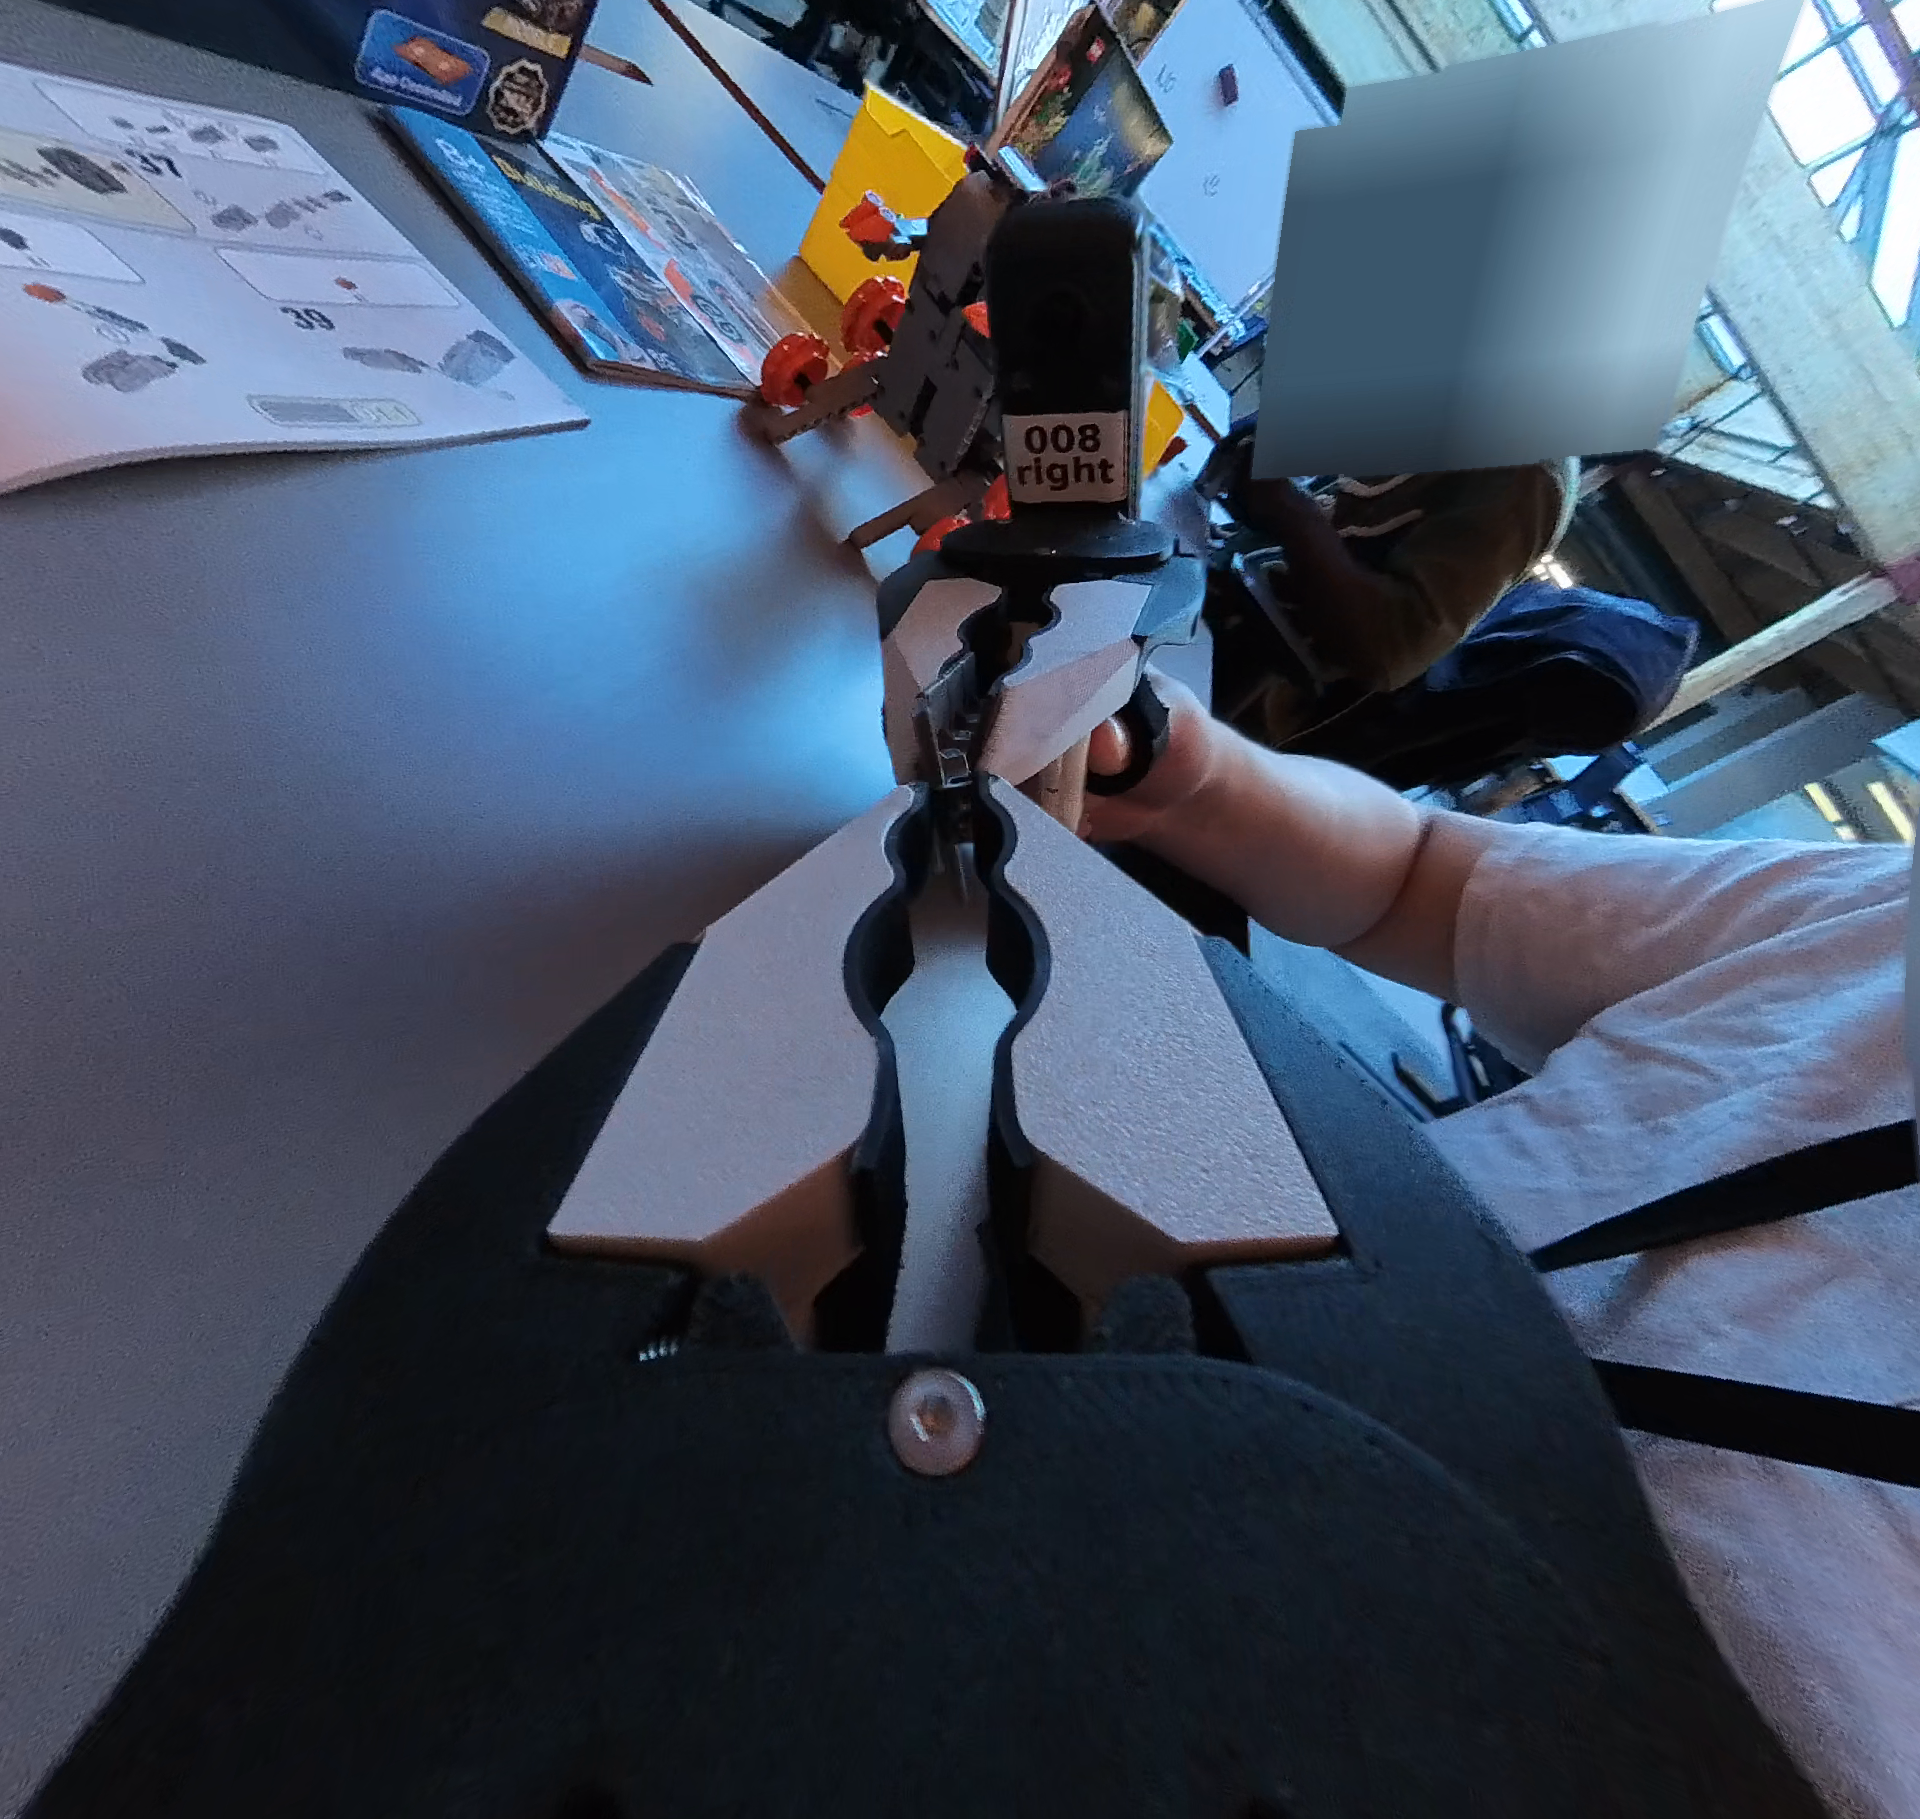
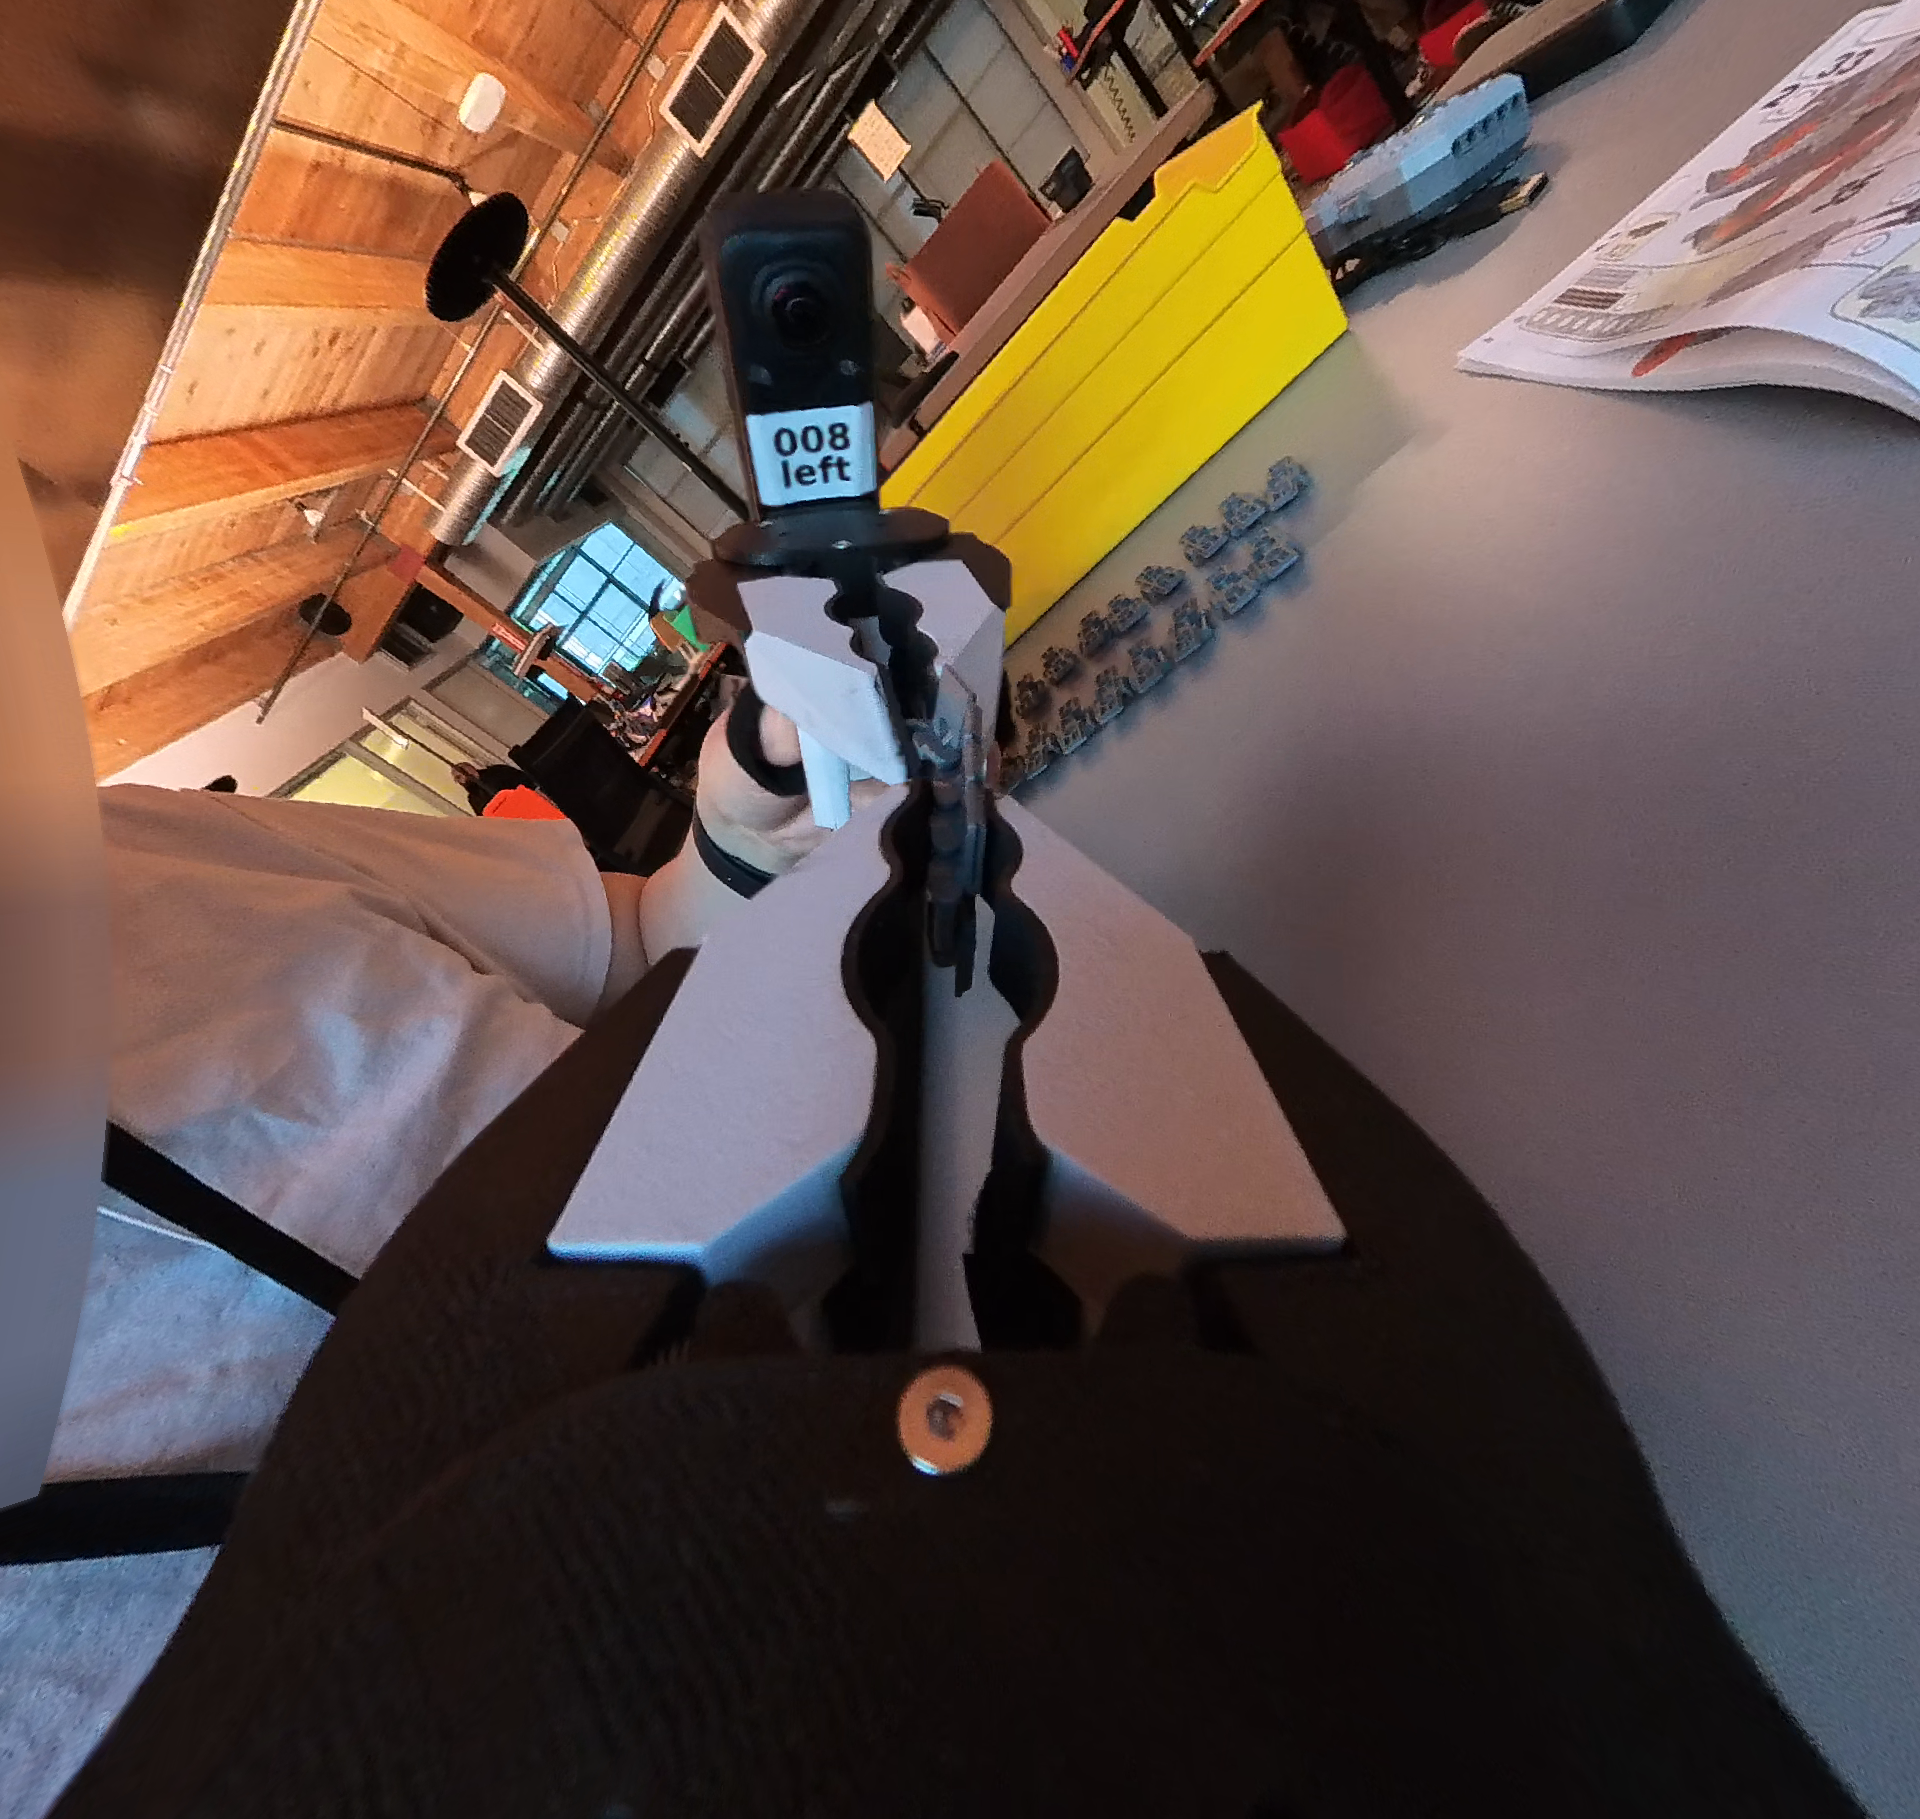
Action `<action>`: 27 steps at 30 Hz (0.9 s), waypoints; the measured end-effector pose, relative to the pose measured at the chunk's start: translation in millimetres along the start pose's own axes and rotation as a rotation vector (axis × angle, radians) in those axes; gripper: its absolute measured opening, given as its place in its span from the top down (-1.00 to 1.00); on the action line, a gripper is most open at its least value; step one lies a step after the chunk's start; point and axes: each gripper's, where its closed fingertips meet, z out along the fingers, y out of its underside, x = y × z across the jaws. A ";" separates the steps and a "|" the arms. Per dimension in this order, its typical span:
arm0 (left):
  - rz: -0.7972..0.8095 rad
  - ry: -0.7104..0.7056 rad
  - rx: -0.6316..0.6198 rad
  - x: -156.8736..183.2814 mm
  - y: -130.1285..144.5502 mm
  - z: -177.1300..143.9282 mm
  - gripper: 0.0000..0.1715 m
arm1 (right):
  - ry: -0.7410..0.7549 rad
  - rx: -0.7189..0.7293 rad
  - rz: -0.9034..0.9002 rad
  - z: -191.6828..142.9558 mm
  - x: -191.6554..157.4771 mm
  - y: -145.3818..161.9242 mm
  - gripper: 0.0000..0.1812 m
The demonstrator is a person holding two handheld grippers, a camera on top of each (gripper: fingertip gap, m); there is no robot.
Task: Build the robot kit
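My two grippers meet tip to tip above the grey table. In the left wrist view, my left gripper is shut on a small dark grey brick piece held at its tips. Facing it, my right gripper is shut on a light grey piece; the two pieces touch. In the right wrist view, my right gripper is shut on a grey linked brick strip that runs back between its jaws. My left gripper faces it and touches the strip's far end.
An open instruction booklet, a dark box and a blue booklet lie at the left. A brick vehicle with orange wheels stands by a yellow bin. Rows of small grey pieces lie beside the bin. A person's forearm is at the right. The grippers are tip to tip, or close to it.
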 end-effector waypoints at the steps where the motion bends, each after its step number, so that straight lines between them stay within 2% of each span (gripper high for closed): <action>1: 0.019 -0.016 -0.006 -0.5 0.2 0.1 0.95 | 0.001 0.000 0.001 -0.1 0.2 -0.2 0.95; 14: 0.078 -0.052 -0.044 -4.0 5.2 2.0 0.94 | -0.035 0.023 0.121 -0.5 1.5 3.6 0.95; 17: 0.130 -0.097 -0.062 -8.9 8.4 2.4 0.94 | -0.022 0.020 0.135 0.2 5.7 6.3 0.95; 27: 0.168 -0.147 -0.033 -14.8 9.5 4.7 0.94 | -0.009 0.037 0.153 -0.4 12.2 7.4 0.95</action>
